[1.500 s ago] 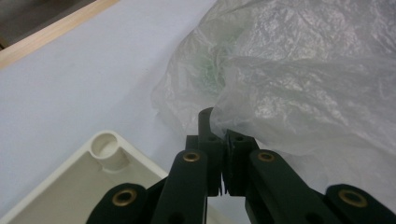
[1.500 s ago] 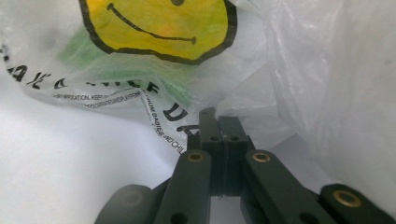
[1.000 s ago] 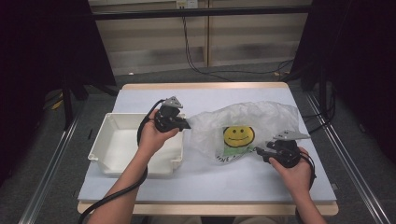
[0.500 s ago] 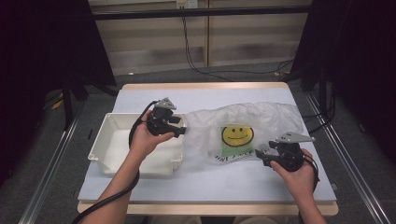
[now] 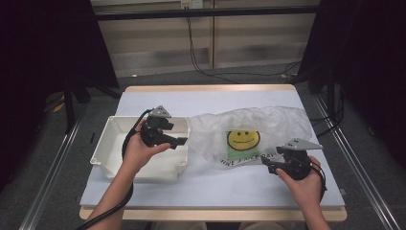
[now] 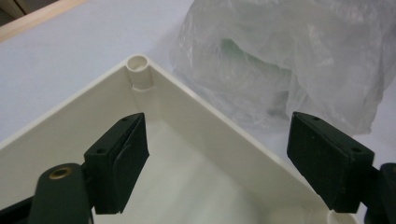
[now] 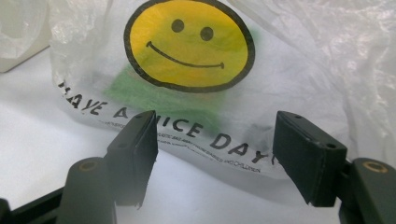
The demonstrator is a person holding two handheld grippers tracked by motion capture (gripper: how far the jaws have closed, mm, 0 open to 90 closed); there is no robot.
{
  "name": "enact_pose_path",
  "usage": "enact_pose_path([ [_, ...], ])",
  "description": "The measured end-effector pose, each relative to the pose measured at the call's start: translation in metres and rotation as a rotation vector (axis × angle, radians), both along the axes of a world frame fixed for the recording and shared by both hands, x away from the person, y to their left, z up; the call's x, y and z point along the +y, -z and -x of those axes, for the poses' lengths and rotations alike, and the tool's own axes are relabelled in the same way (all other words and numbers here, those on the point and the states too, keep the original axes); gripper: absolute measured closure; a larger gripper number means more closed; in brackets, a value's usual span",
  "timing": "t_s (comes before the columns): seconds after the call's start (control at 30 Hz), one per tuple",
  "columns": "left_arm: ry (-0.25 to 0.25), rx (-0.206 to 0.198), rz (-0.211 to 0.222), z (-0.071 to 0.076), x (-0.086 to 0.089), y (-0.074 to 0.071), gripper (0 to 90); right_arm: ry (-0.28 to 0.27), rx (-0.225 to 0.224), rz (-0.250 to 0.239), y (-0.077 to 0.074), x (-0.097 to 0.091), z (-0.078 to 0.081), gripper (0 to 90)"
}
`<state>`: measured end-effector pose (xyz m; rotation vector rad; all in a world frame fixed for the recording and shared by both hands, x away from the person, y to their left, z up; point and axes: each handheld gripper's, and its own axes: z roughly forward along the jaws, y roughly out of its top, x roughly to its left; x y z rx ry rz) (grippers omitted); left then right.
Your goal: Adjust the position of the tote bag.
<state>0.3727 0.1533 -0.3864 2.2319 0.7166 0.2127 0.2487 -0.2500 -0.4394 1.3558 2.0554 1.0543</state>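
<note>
At the left of the table (image 5: 143,191), the left hand-held gripper (image 5: 178,142) hovers over the right edge of the white plastic bin (image 5: 107,143), its jaws just opened wide with nothing between them. Just right of the bin lies the crumpled smiley-face plastic bag (image 5: 249,129), something green showing through it, and at its near edge the right hand-held gripper (image 5: 268,167) has also just been opening, empty, its jaws framing the printed hem without touching it. To handle the bag well, each gripper should probably pinch a single fold near the rim and lift together, so the thin film neither slips nor tears.
</note>
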Motion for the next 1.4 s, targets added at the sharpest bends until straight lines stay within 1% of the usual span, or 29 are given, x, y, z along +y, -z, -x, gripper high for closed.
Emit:
enact_pose_path([
  [0.03, 0.008, -0.004, -0.010, 0.000, 0.001, 0.000, 20.0, 0.000, -0.001, -0.003, -0.001, 0.002, 0.000, 31.1],
  [0.1, -0.001, 0.000, 0.003, 0.001, 0.002, 0.000, 19.4, -0.017, -0.004, 0.000, -0.001, 0.006, 0.000, 31.1],
  [0.13, 0.005, 0.001, -0.003, 0.001, 0.003, 0.000, 18.9, -0.023, -0.009, 0.005, -0.002, 0.008, 0.000, 31.1],
  [0.17, -0.002, -0.001, -0.002, 0.001, 0.003, -0.001, 18.3, -0.032, -0.012, 0.002, -0.002, 0.010, 0.000, 31.2],
  [0.23, -0.001, -0.001, -0.007, 0.001, 0.003, -0.003, 17.9, -0.035, -0.011, 0.005, -0.003, 0.013, 0.000, 31.3],
  [0.3, -0.002, 0.002, 0.001, 0.001, 0.002, -0.005, 16.1, -0.056, -0.024, 0.019, -0.007, 0.018, -0.003, 33.9],
  [0.33, 0.003, 0.006, 0.005, 0.001, 0.001, -0.006, 15.2, -0.054, -0.025, 0.017, -0.008, 0.019, -0.004, 34.0],
  [0.37, 0.005, 0.014, -0.003, 0.001, 0.000, -0.008, 14.2, -0.054, -0.027, 0.019, -0.008, 0.020, -0.005, 35.3],
  [0.4, 0.012, 0.014, 0.001, 0.001, -0.001, -0.008, 13.6, -0.056, -0.032, 0.022, -0.008, 0.022, -0.006, 37.8],
  [0.43, 0.016, 0.011, -0.007, 0.001, -0.001, -0.009, 13.6, -0.059, -0.035, 0.029, -0.009, 0.023, -0.008, 38.8],
  [0.5, 0.018, 0.011, 0.000, 0.001, -0.001, -0.010, 13.5, -0.065, -0.039, 0.019, -0.010, 0.024, -0.010, 41.4],
  [0.57, 0.014, 0.016, -0.004, 0.001, 0.000, -0.010, 12.7, -0.064, -0.038, 0.014, -0.011, 0.024, -0.012, 42.0],
  [0.6, 0.012, 0.022, 0.009, 0.000, 0.000, -0.010, 12.7, -0.061, -0.044, 0.017, -0.013, 0.024, -0.014, 43.0],
  [0.7, 0.014, 0.022, 0.005, 0.000, 0.002, -0.012, 10.6, -0.070, -0.067, 0.012, -0.020, 0.024, -0.020, 51.0],
  [0.73, 0.014, 0.018, 0.012, 0.001, 0.004, -0.013, 10.0, -0.070, -0.076, -0.010, -0.027, 0.023, -0.024, 57.2],
  [0.77, 0.014, 0.018, 0.012, 0.001, 0.004, -0.013, 10.0, -0.070, -0.076, -0.010, -0.027, 0.023, -0.024, 57.2],
  [0.8, 0.015, 0.016, 0.009, 0.001, 0.006, -0.016, 9.7, -0.063, -0.085, -0.016, -0.031, 0.022, -0.027, 60.9],
  [0.83, 0.007, 0.015, 0.021, 0.001, 0.006, -0.017, 9.3, -0.058, -0.089, -0.019, -0.033, 0.022, -0.029, 63.6],
  [0.9, 0.001, 0.017, 0.019, 0.000, 0.007, -0.019, 8.4, -0.053, -0.113, -0.012, -0.036, 0.021, -0.032, 67.0],
  [0.93, 0.007, 0.019, 0.026, 0.000, 0.007, -0.020, 8.1, -0.050, -0.114, -0.011, -0.038, 0.021, -0.035, 68.2],
  [1.0, 0.006, 0.014, 0.016, -0.001, 0.007, -0.023, 8.1, -0.040, -0.118, -0.016, -0.040, 0.021, -0.038, 72.4],
  [1.03, 0.010, 0.013, 0.025, -0.001, 0.007, -0.024, 7.9, -0.035, -0.125, -0.019, -0.042, 0.021, -0.040, 73.7],
  [1.13, 0.011, 0.007, 0.016, -0.001, 0.007, -0.029, 7.5, -0.042, -0.129, -0.022, -0.047, 0.022, -0.042, 76.2],
  [1.17, 0.011, 0.005, 0.024, -0.001, 0.007, -0.030, 7.3, -0.041, -0.129, -0.028, -0.048, 0.023, -0.043, 76.9],
  [1.2, 0.011, 0.005, 0.024, -0.001, 0.007, -0.030, 7.1, -0.041, -0.129, -0.028, -0.048, 0.023, -0.043, 76.9],
  [1.23, 0.016, 0.002, 0.031, -0.002, 0.006, -0.034, 6.8, -0.045, -0.135, -0.023, -0.051, 0.024, -0.044, 78.6],
  [1.27, 0.016, -0.001, 0.025, -0.002, 0.006, -0.036, 6.8, -0.047, -0.133, -0.019, -0.052, 0.025, -0.044, 79.4],
  [1.33, 0.018, -0.004, 0.028, -0.002, 0.003, -0.039, 6.6, -0.048, -0.135, -0.019, -0.053, 0.026, -0.045, 79.7],
  [1.4, 0.030, -0.010, 0.025, -0.001, 0.000, -0.042, 6.2, -0.043, -0.139, -0.016, -0.055, 0.027, -0.046, 80.1],
])
